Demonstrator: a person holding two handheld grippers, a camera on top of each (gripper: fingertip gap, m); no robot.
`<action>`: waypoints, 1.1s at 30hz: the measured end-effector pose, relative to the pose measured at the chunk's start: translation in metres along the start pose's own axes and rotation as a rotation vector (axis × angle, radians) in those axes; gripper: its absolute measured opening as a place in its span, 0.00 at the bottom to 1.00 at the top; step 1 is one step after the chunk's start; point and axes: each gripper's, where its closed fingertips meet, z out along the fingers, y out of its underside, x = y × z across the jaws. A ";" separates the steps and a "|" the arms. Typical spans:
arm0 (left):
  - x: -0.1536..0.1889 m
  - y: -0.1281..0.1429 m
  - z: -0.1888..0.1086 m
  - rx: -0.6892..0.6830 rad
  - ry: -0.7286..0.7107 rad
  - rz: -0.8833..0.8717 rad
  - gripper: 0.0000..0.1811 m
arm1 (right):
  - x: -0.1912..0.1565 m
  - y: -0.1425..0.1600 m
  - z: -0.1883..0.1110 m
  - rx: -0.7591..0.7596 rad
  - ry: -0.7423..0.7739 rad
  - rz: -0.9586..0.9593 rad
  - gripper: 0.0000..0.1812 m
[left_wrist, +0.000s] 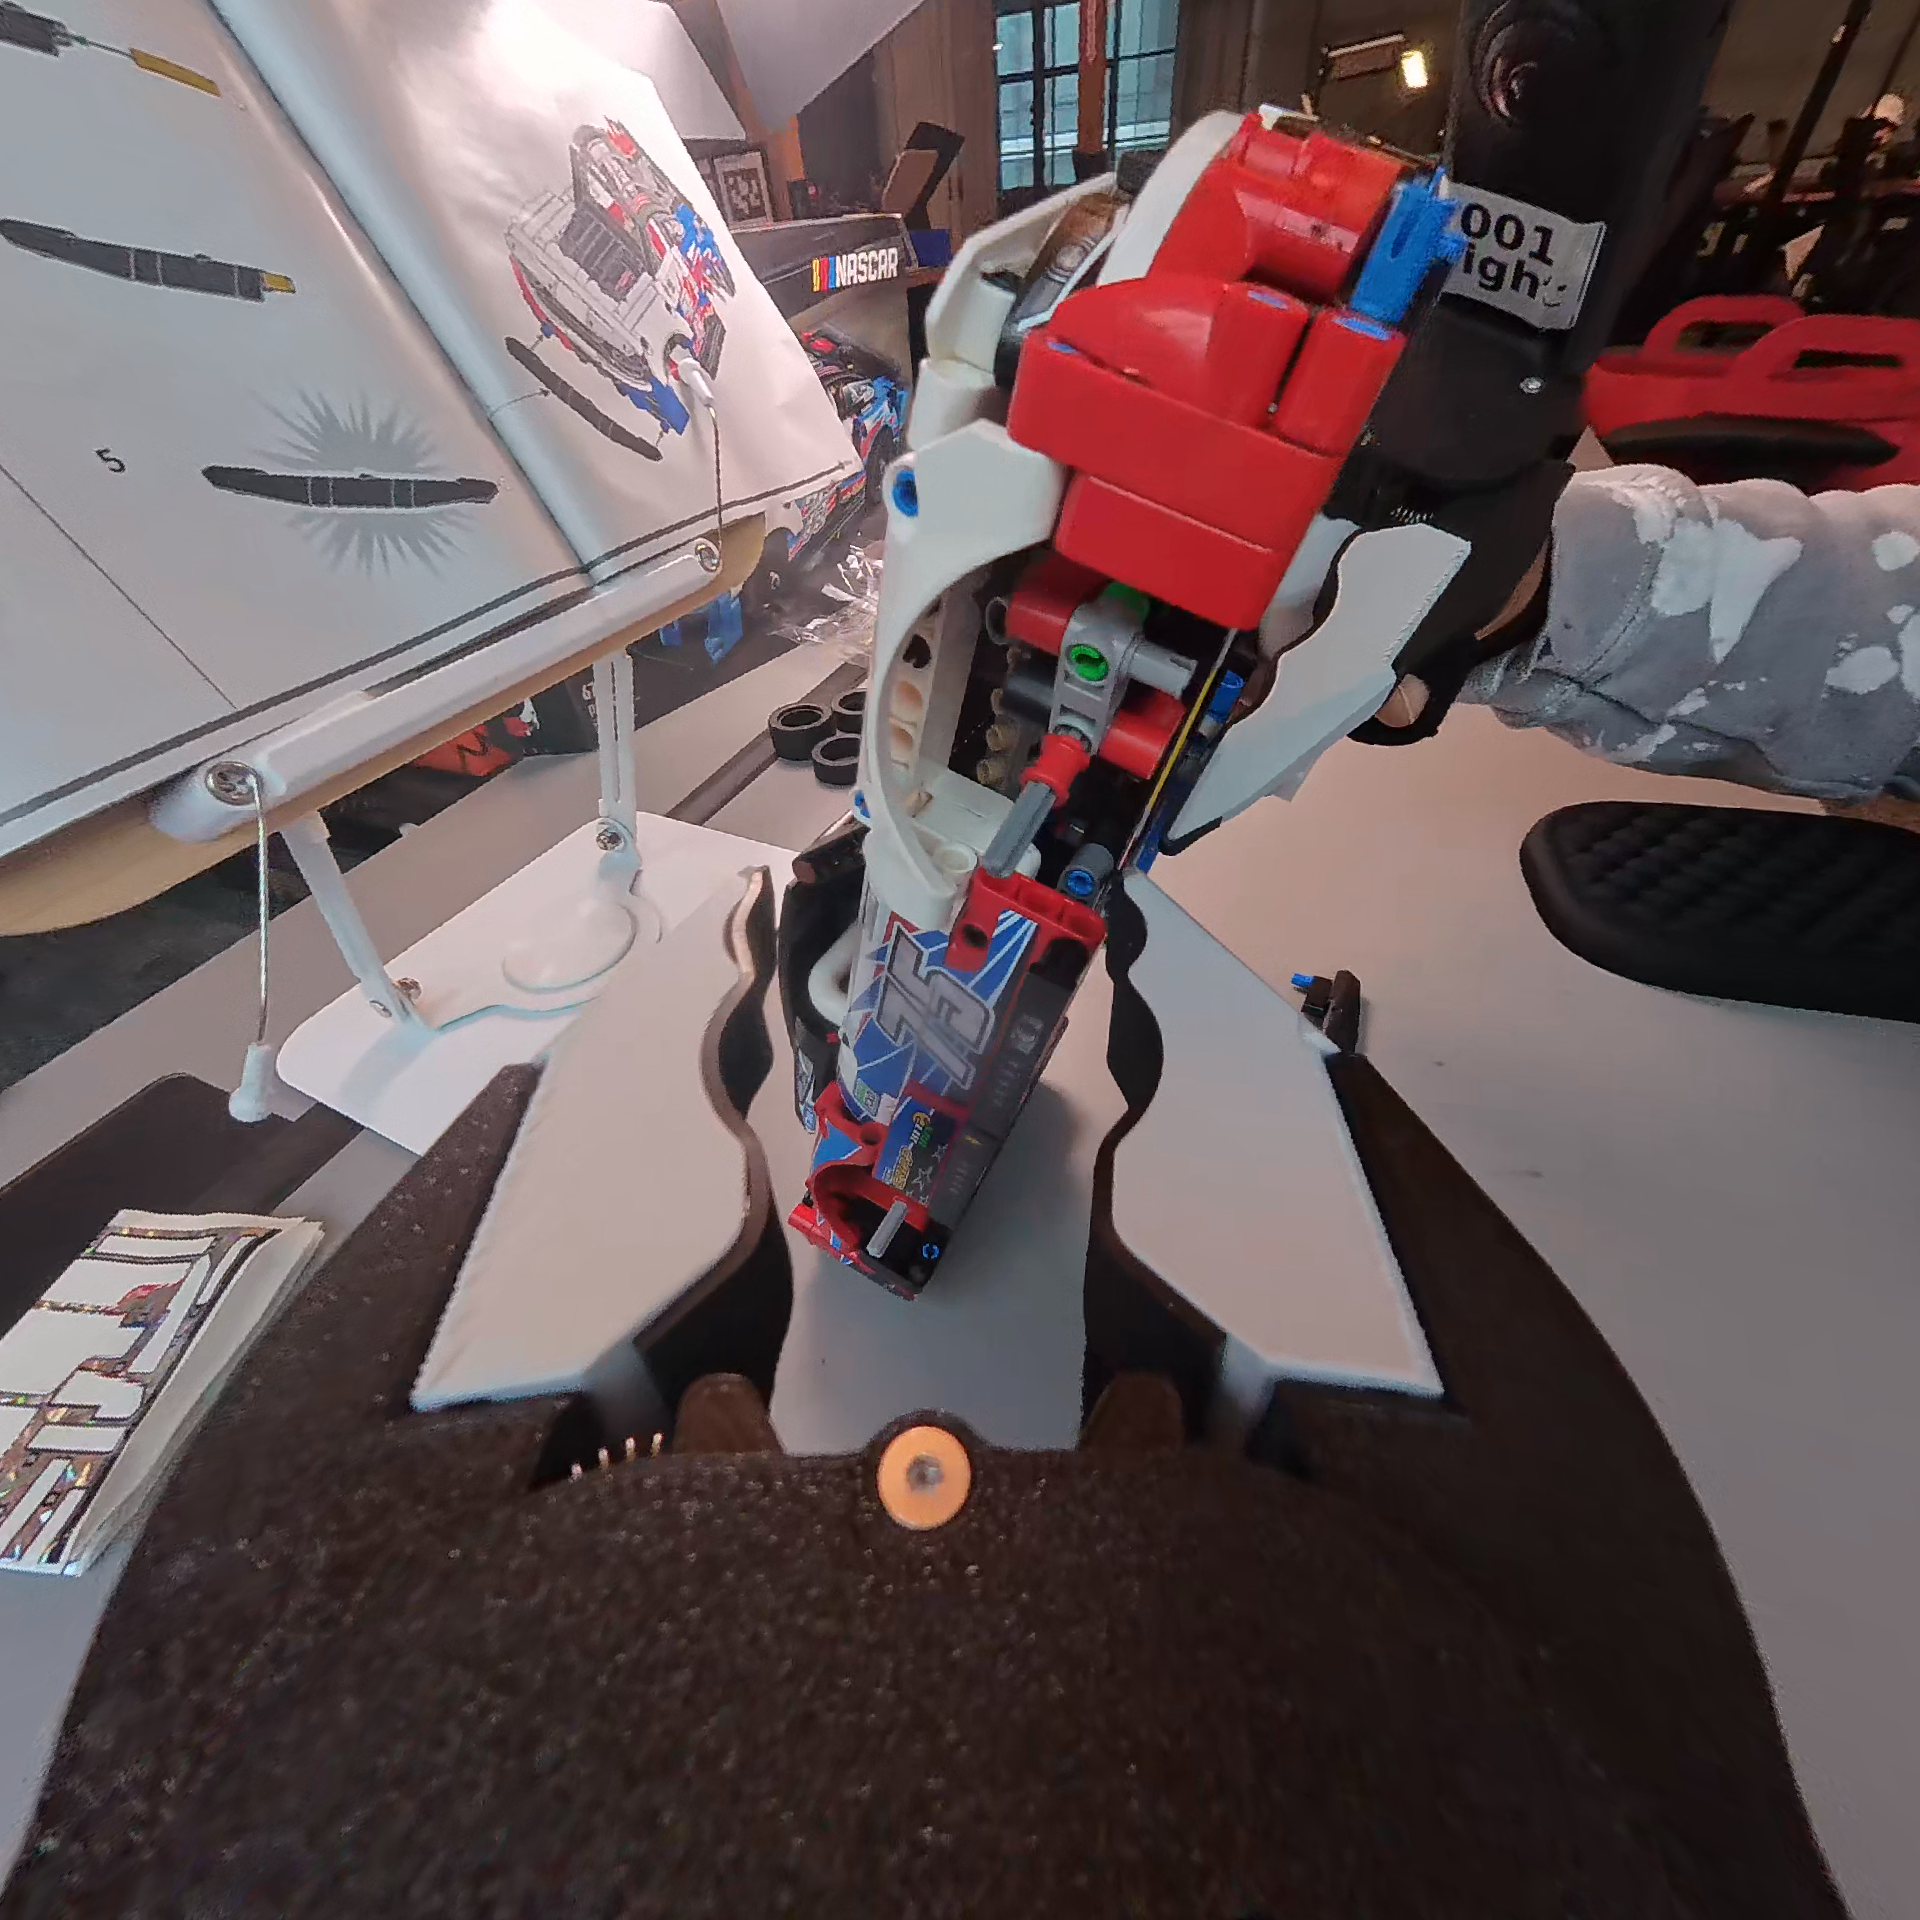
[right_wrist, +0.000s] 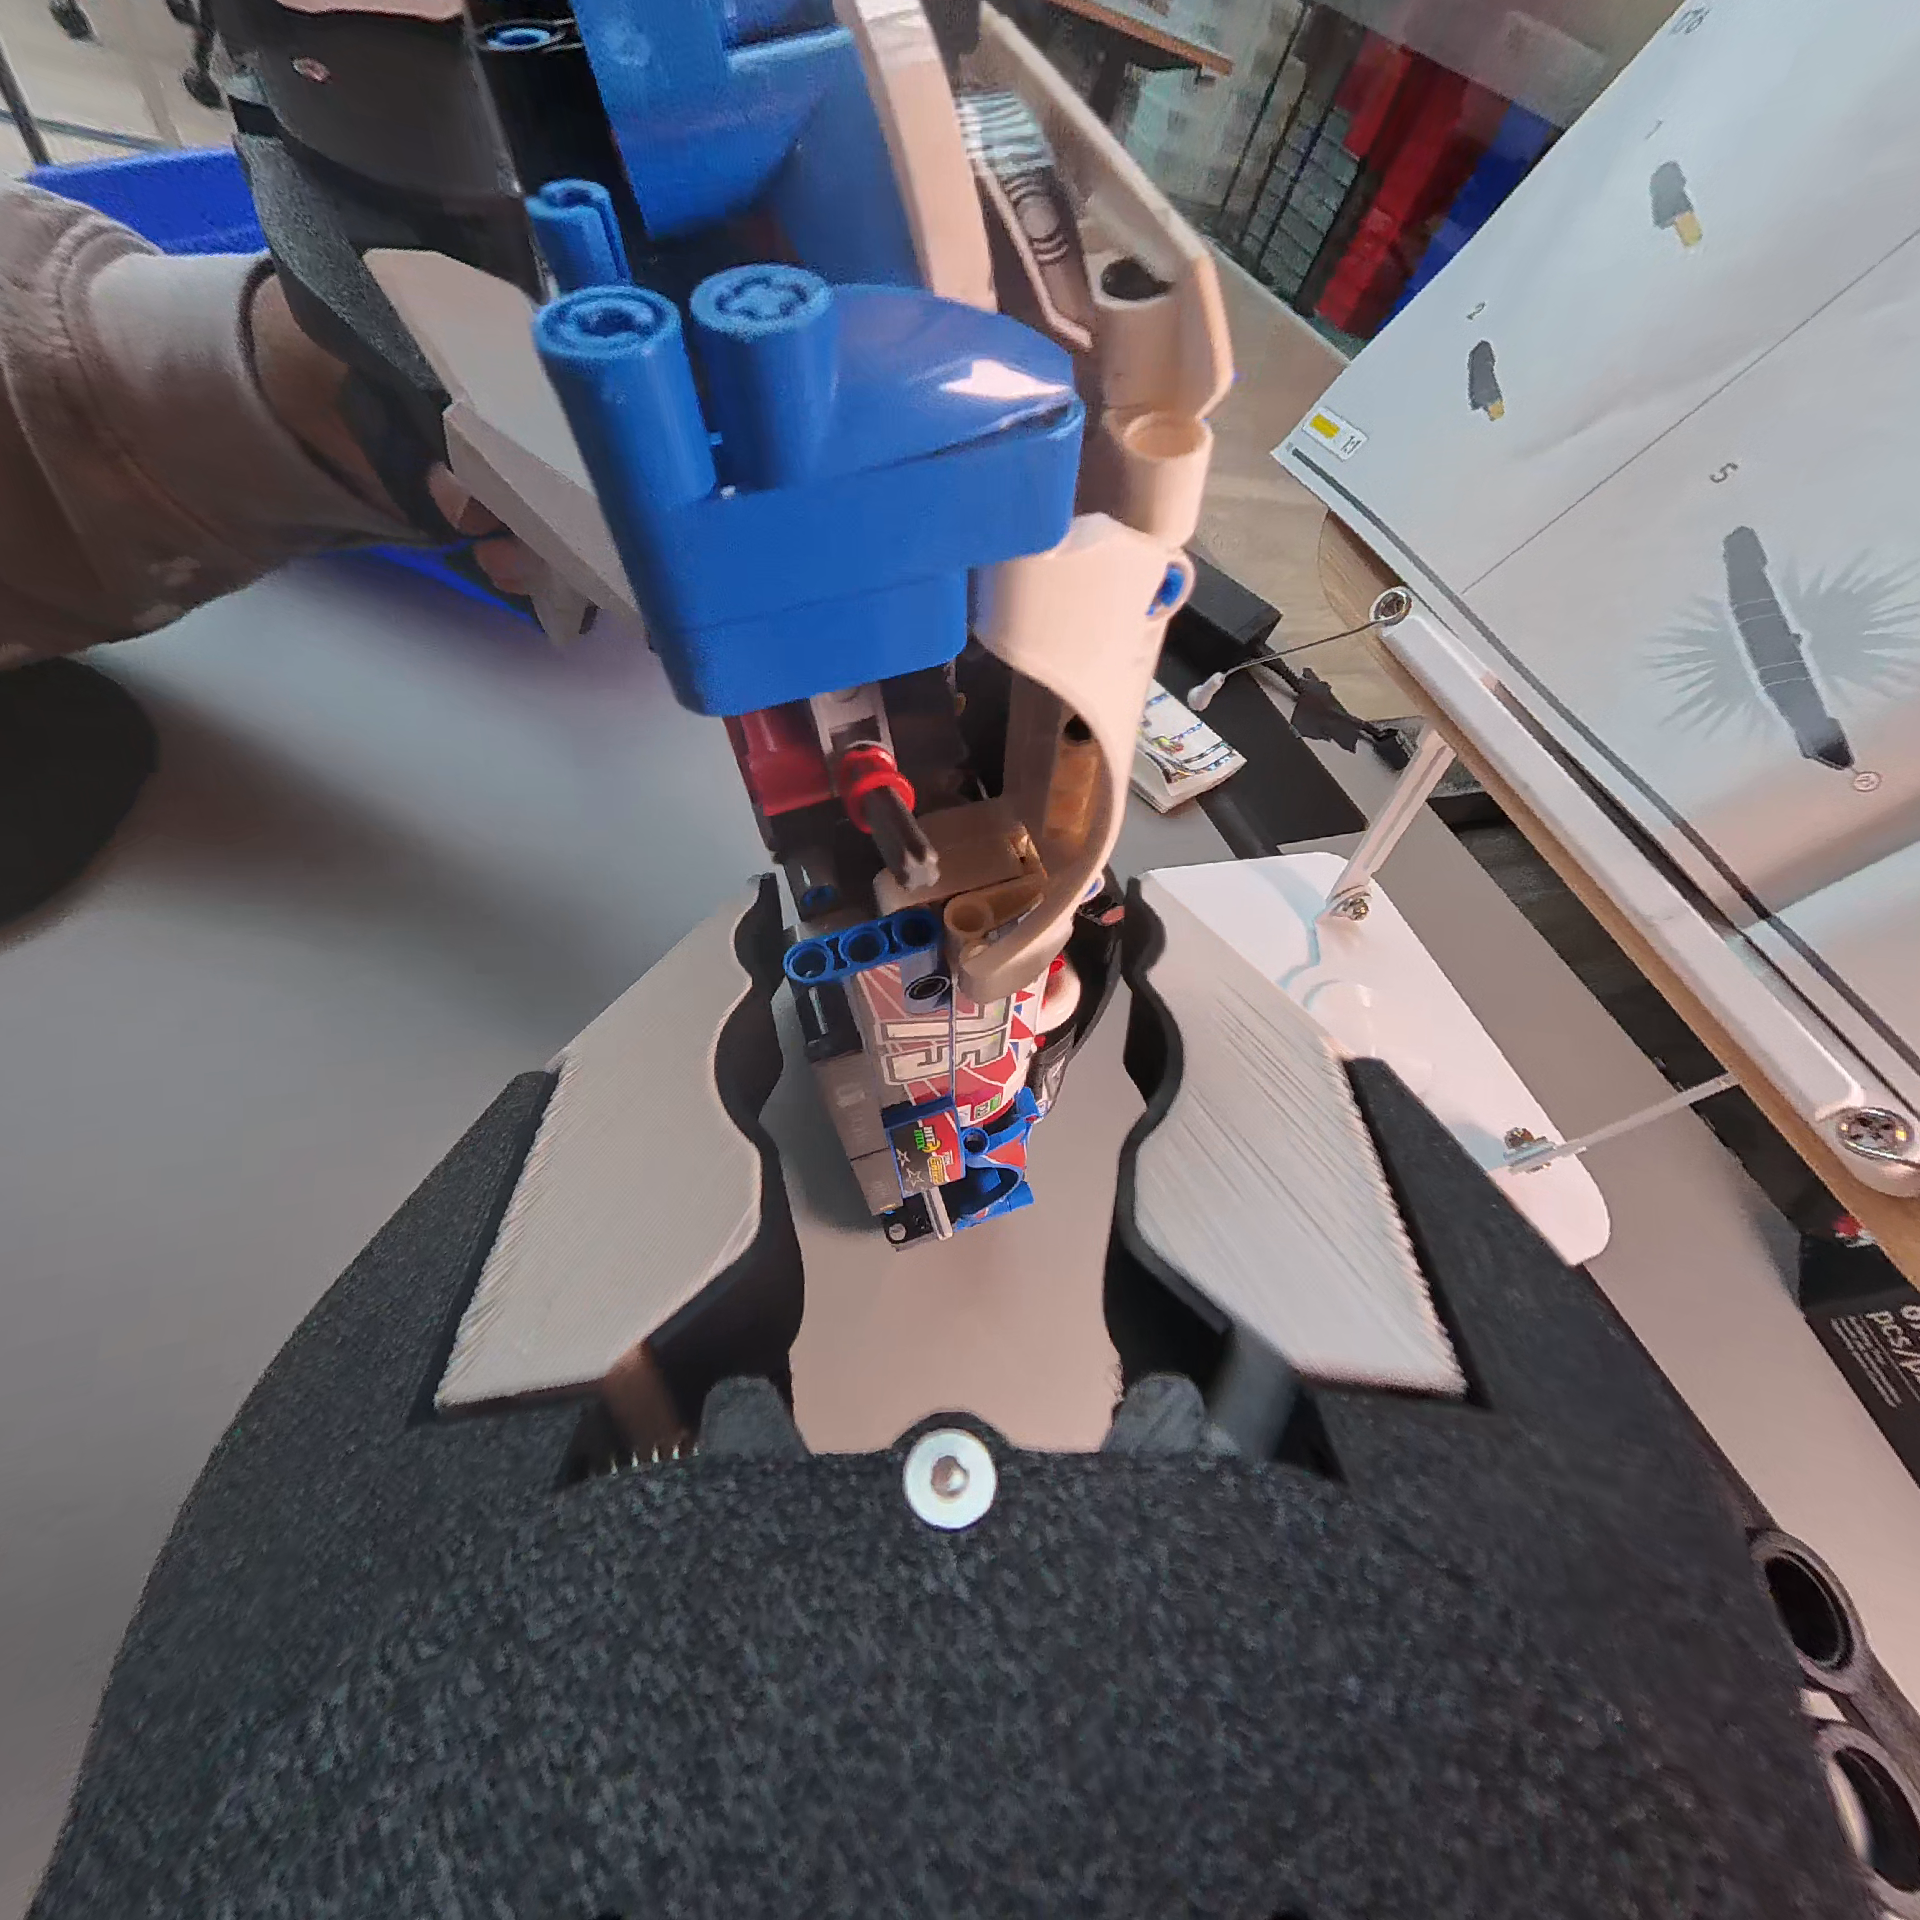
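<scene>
A brick-built race car model (left_wrist: 1039, 623), white, red and blue with stickers, is held on end above the grey table (left_wrist: 1558, 1195). My left gripper (left_wrist: 940, 935) is shut on its lower stickered end, one finger on each side. My right gripper (right_wrist: 940, 925) is shut on the same model (right_wrist: 935, 1060) from the opposite side. In the left wrist view the right gripper (left_wrist: 1340, 665) shows behind the model's red part, held by a gloved hand (left_wrist: 1455, 644). In the right wrist view the left gripper (right_wrist: 520, 468) shows behind the model's blue part (right_wrist: 831, 499).
An open instruction booklet (left_wrist: 312, 364) rests on a white stand (left_wrist: 468, 987) to the left; it also shows in the right wrist view (right_wrist: 1662, 520). A sticker sheet (left_wrist: 125, 1371) lies near left. Loose black tyres (left_wrist: 821, 727), a printed box (left_wrist: 852, 270), a black mat (left_wrist: 1745, 904) and red bins (left_wrist: 1766, 364) lie around.
</scene>
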 end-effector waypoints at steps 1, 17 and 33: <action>-0.001 0.000 -0.001 0.002 0.001 -0.012 0.33 | 0.000 0.001 0.000 -0.006 -0.006 -0.004 0.37; -0.041 -0.002 -0.014 0.102 -0.074 -0.278 0.18 | 0.003 0.048 0.032 0.031 0.067 0.089 0.37; -0.009 0.001 -0.015 0.006 -0.160 -0.092 0.36 | -0.006 0.068 0.037 -0.020 0.075 0.075 0.46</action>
